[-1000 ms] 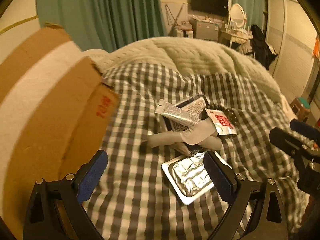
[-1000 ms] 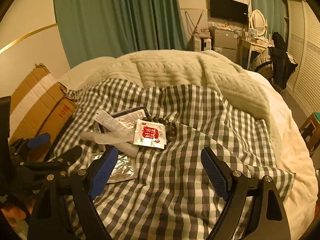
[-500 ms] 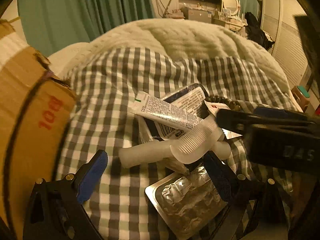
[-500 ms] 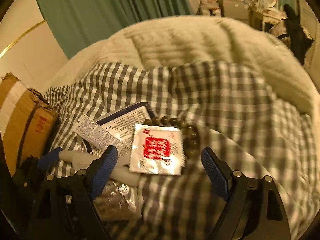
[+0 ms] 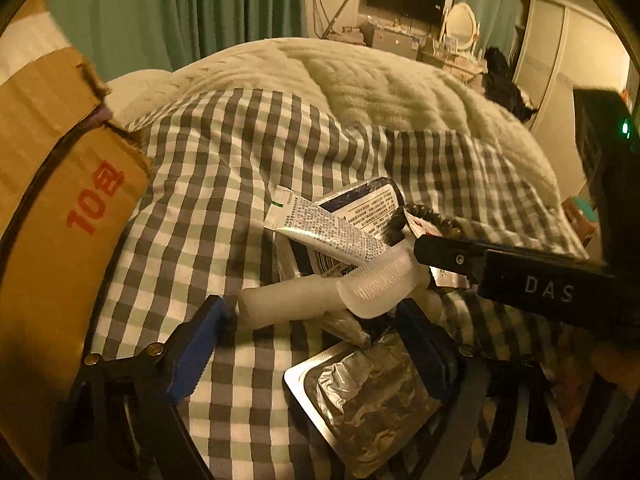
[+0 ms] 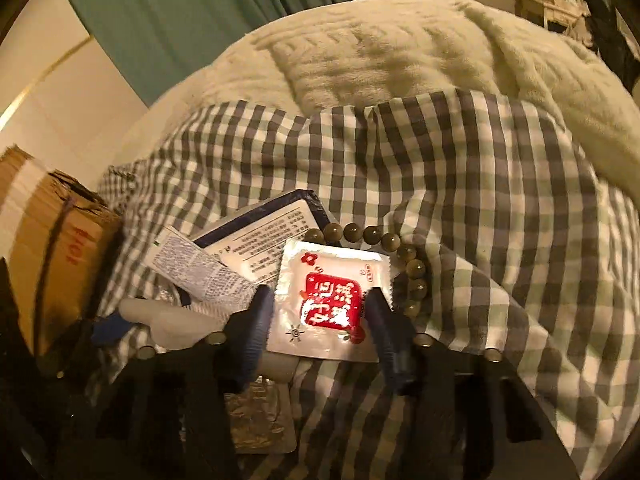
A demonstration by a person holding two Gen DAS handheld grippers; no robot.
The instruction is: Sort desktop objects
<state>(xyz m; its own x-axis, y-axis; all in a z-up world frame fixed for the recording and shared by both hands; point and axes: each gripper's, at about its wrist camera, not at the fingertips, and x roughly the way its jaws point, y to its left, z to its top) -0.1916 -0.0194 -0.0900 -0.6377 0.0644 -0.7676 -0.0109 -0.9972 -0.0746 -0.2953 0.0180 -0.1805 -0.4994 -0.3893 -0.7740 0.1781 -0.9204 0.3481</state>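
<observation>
A pile of small items lies on the checked cloth [image 5: 224, 184]. My right gripper [image 6: 320, 308] hangs low over a white sachet with a red label [image 6: 332, 296]. Its jaws are closing, the blue pads [image 6: 256, 320] at the sachet's two side edges, and the sachet still lies flat. My left gripper [image 5: 310, 312] is closing too, still wide, with a white plastic tube [image 5: 288, 304] and a foil blister pack [image 5: 368, 392] between its fingers. A printed tube [image 5: 328, 232], a dark blue packet [image 6: 272, 232] and a bead bracelet [image 6: 400, 248] lie behind.
A cardboard box [image 5: 60, 220] with red print stands close on the left of the pile. The right gripper's black arm [image 5: 520, 280] crosses the left wrist view from the right. A cream blanket [image 6: 400, 60] covers the bed beyond the cloth.
Both grippers came down and closer to the pile. The right jaws narrowed from wide apart to the sachet's edges. The left jaws narrowed a little.
</observation>
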